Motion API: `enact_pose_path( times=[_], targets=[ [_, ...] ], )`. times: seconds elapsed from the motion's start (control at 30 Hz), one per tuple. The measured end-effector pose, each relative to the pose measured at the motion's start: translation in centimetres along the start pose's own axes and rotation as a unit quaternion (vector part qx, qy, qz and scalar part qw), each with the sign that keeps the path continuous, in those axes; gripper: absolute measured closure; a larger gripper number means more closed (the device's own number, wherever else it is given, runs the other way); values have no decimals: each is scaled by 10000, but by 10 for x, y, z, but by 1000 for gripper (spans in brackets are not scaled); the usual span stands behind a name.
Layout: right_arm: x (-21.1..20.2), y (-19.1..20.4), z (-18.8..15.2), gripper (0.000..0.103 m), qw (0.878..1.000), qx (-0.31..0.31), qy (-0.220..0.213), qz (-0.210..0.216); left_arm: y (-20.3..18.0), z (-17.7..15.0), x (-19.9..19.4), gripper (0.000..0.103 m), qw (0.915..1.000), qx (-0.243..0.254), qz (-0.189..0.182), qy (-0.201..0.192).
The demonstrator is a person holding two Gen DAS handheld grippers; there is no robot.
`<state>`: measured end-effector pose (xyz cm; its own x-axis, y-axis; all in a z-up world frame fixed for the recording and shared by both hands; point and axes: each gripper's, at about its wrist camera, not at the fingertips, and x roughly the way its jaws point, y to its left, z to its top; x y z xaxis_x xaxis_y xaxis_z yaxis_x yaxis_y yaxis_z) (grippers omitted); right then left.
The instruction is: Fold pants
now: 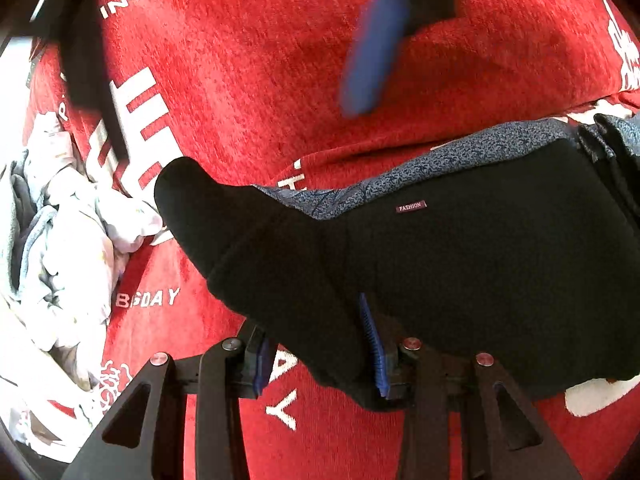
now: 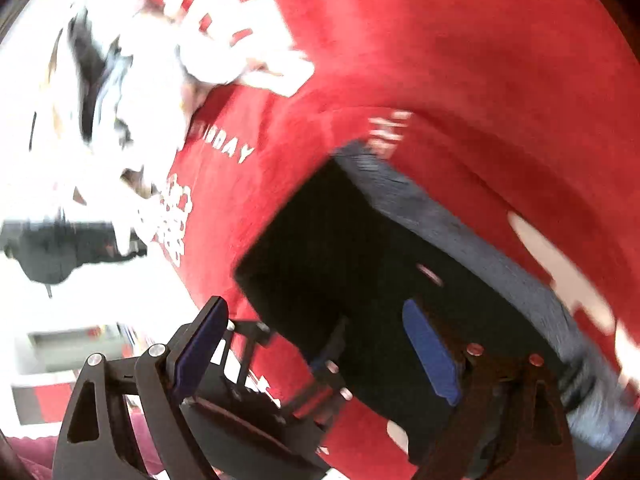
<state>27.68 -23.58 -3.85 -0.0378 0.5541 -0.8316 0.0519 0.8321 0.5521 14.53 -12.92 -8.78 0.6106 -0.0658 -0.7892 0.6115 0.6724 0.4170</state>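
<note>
The black pants (image 1: 460, 264) with a small "FASHION" label lie folded on the red cloth, over a blue-grey speckled garment (image 1: 440, 164). One black corner flap sticks out to the left. My left gripper (image 1: 320, 356) is open, its blue pads either side of the pants' near fold; the cloth lies between them. My right gripper (image 2: 316, 356) is open and empty above the pants (image 2: 360, 280), and shows blurred in the left wrist view (image 1: 372, 48). The left gripper also shows in the right wrist view (image 2: 320, 364), by the pants' near edge.
A red blanket with white lettering (image 1: 260, 80) covers the surface. A crumpled pile of pale clothes (image 1: 68, 240) lies at the left, also in the right wrist view (image 2: 132, 92). The speckled garment (image 2: 460, 220) lies under the pants.
</note>
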Motion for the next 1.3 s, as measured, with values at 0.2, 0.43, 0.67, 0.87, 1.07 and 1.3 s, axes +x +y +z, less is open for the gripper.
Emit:
enact_pose_path(
  times=[0.2, 0.43, 0.67, 0.87, 1.07, 1.3],
  targets=[
    [52, 30, 29, 12, 9964, -308, 790, -33, -4, -2, -2, 63, 10000, -52, 23, -41],
    [52, -1, 16, 84, 9975, 311, 618, 137, -6, 6, -20, 63, 9998, -40, -88, -179],
    [-37, -43, -46, 84, 9883, 609, -516, 1300, -24, 42, -93, 62, 9954, -59, -401, -867],
    [-116, -93, -133, 83, 9646, 948, -1578, 1890, -70, 76, -153, 62, 9878, 149, -850, -1295],
    [-166, -158, -231, 83, 9452, 1450, -2285, 1826, -156, 97, -194, 62, 9763, 705, -1449, -1444],
    [-153, -254, -338, 83, 9133, 2524, -2634, 1808, -269, 99, -190, 59, 9671, 1180, -2020, -1001]
  ],
)
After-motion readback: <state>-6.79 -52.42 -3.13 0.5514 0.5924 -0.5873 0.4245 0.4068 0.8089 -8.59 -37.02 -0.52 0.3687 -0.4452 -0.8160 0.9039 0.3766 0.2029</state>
